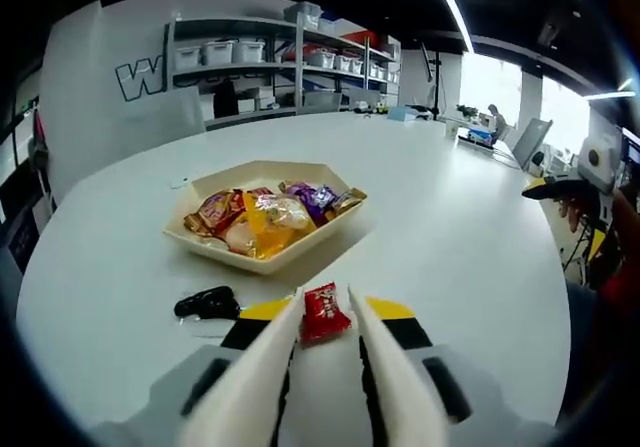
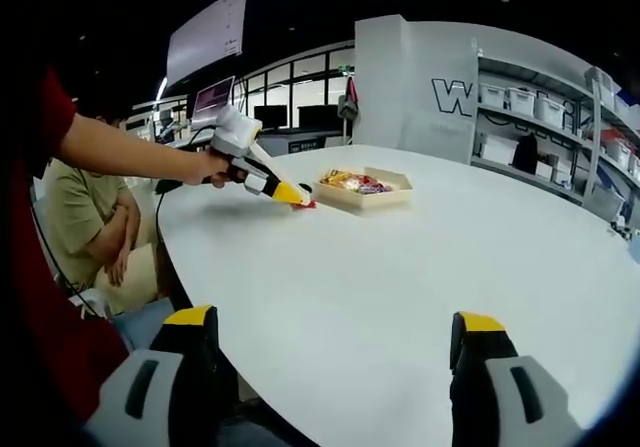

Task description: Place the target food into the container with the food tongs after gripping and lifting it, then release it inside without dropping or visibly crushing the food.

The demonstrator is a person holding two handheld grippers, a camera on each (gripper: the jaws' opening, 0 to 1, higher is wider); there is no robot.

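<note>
Grip step: left tongs (image 1: pixel 325 319) straddle the red snack packet (image 1: pixel 324 313) on the worktop (image 1: pixel 450 227), blades beside it; clamped or not, can't tell. Next: squeeze gently, lift, carry to tray (image 1: pixel 300 247). Right tongs (image 2: pixel 330 352) wide apart, idle.

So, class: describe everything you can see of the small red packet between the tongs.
The red packet is a small, glossy snack wrapper, apparently foil or plastic, with white print too small to read. It lies on the white table, in front of the beige tray of snacks and apart from it. The left tool holds cream tongs whose tips sit on either side of it; whether they already pinch it is unclear. In the right gripper view it shows as a red speck at the tong tips.
</note>
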